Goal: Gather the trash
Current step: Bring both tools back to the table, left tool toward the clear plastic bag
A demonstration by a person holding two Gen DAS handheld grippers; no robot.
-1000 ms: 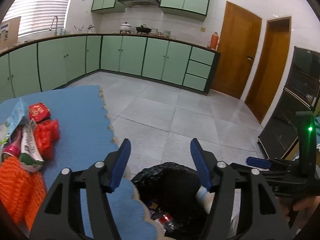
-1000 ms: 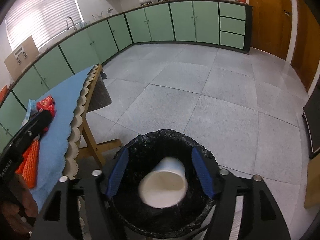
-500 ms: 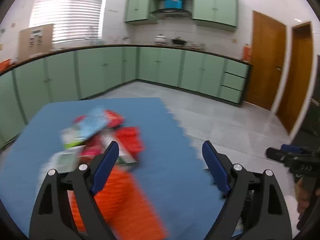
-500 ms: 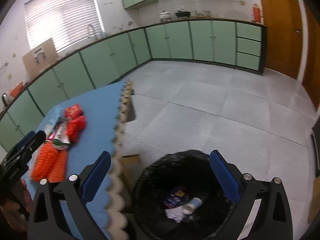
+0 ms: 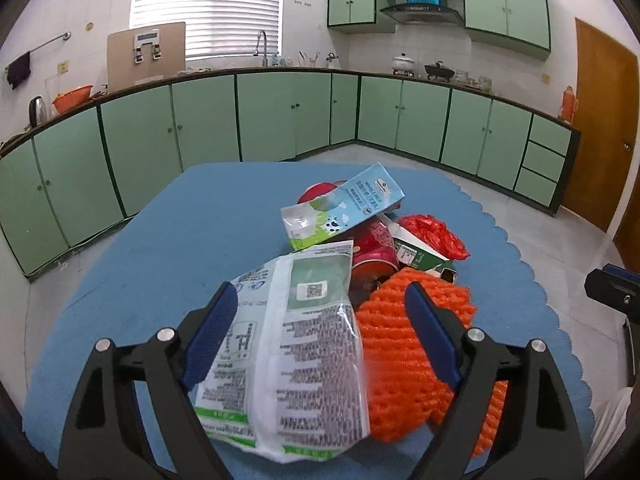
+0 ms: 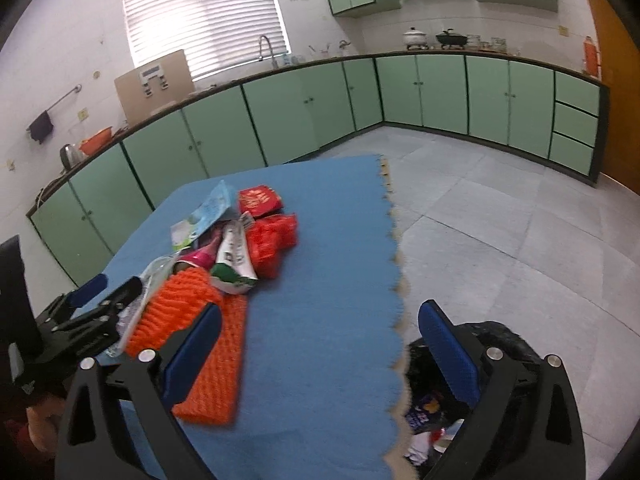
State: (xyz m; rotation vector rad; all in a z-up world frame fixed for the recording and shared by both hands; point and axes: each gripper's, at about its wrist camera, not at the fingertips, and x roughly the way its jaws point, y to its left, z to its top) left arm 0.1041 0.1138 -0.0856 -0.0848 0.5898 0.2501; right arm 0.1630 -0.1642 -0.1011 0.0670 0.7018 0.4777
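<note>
A black bin (image 6: 508, 336) stands on the floor just beside the desk (image 6: 320, 280). Inside it lie a few bits of trash (image 6: 424, 412), too mixed to count. On the blue desk sits one pile: two orange nets (image 6: 180, 304), one white bag (image 5: 288, 340), one milk carton (image 5: 344, 204), one red net (image 5: 434, 236) and one red packet (image 6: 258, 200). The left claw (image 5: 320, 328) has just been closing a little, yet stands wide over the white bag, holding nothing. The right claw (image 6: 320, 344) is wide too, and empty.

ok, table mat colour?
Blue, with a scalloped edge; the table mat shows best in the right wrist view.
</note>
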